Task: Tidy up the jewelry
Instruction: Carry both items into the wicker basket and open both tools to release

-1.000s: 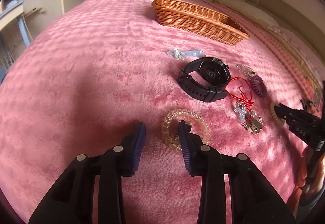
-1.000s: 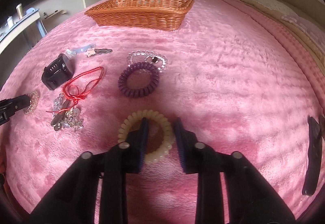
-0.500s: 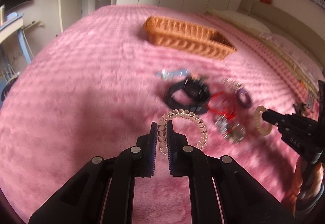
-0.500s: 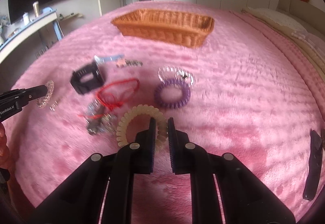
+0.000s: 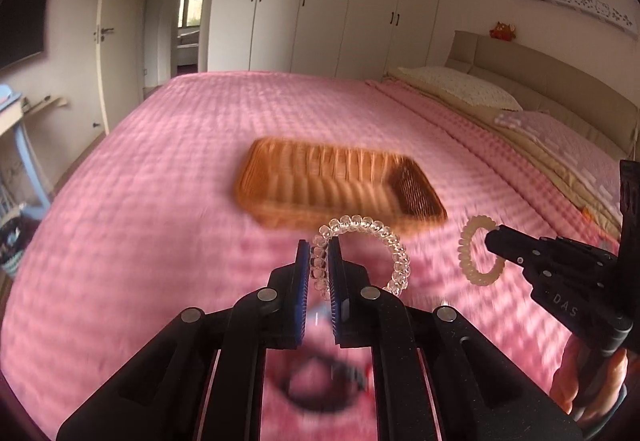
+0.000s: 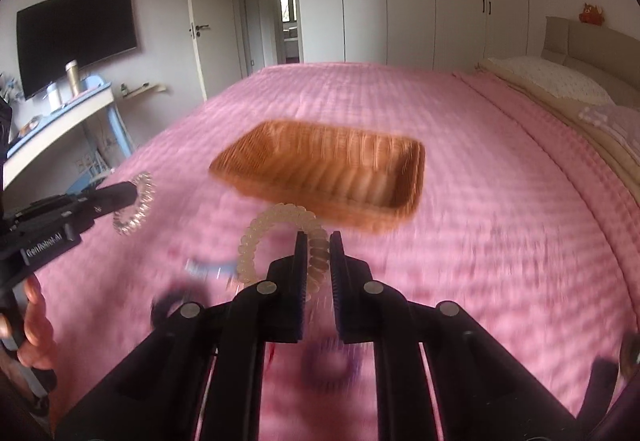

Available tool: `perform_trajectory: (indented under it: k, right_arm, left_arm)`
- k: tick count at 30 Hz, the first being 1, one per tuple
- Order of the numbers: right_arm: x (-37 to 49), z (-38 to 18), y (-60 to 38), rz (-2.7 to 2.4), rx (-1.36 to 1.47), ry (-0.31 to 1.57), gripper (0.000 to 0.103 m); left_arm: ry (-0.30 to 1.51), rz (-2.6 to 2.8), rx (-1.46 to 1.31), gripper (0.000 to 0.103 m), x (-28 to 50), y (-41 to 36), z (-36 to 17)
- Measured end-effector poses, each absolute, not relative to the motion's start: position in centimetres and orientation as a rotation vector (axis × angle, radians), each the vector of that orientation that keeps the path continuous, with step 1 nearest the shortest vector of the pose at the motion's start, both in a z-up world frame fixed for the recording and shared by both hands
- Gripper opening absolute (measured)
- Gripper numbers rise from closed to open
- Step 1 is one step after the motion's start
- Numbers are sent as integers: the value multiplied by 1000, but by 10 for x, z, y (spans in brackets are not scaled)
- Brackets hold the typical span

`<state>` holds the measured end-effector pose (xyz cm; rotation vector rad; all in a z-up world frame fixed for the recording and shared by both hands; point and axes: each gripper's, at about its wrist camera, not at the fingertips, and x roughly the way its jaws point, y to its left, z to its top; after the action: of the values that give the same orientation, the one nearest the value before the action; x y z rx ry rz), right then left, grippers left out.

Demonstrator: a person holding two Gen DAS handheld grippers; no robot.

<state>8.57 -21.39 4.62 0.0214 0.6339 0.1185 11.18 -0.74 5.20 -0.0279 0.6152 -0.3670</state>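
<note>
Lifted off the bed (image 5: pixel 140 201), left tool (image 5: pixel 319 273) pinches a clear coil (image 5: pixel 384 241), right tool (image 6: pixel 319 261) a cream coil (image 6: pixel 280 217); next, carry both over the basket (image 6: pixel 320 169) at frame centre.

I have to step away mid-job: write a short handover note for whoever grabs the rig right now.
Left gripper: jaws shut on the clear coil band, held in the air short of the wicker basket.
Right gripper: jaws shut on the cream coil band, also in the air short of the basket.
Basket: on the pink bedspread, straight ahead of both grippers; nothing visible inside it.
Done: both bands are off the bed and held.
Left: probably carry both over the basket and release. Other pieces lie blurred on the bedspread below the grippers, among them a purple coil band and a dark strap.
</note>
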Motion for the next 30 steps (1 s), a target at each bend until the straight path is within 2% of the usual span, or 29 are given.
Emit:
perform_trajectory:
  k: [6,12,18,24,25,27,30]
  right_arm:
    - [174,41,-225,71,32,665,9]
    - [245,6,-237,59,61,786,9]
    - [267,-27,-234,22,48,884,9]
    - [271,-37,-230,18,27,922,10]
    - [271,-36,-230,22,33,927,10]
    - [269,-34,-231,17,39,926,16]
    - [256,-22,-234,22,53,901,29]
  left_arm:
    - [632,-365,-22,8,193,-37,53]
    - [705,-342,12,8,255,-60,26]
    - [798,-321,29,8,284,-69,-6]
    - [831,-308,33,10,292,-68,-21]
    - [830,-311,28,12,291,-67,-20]
    - [825,-312,19,36,285,-63,-17]
    - [798,-324,2,36,271,-55,-5]
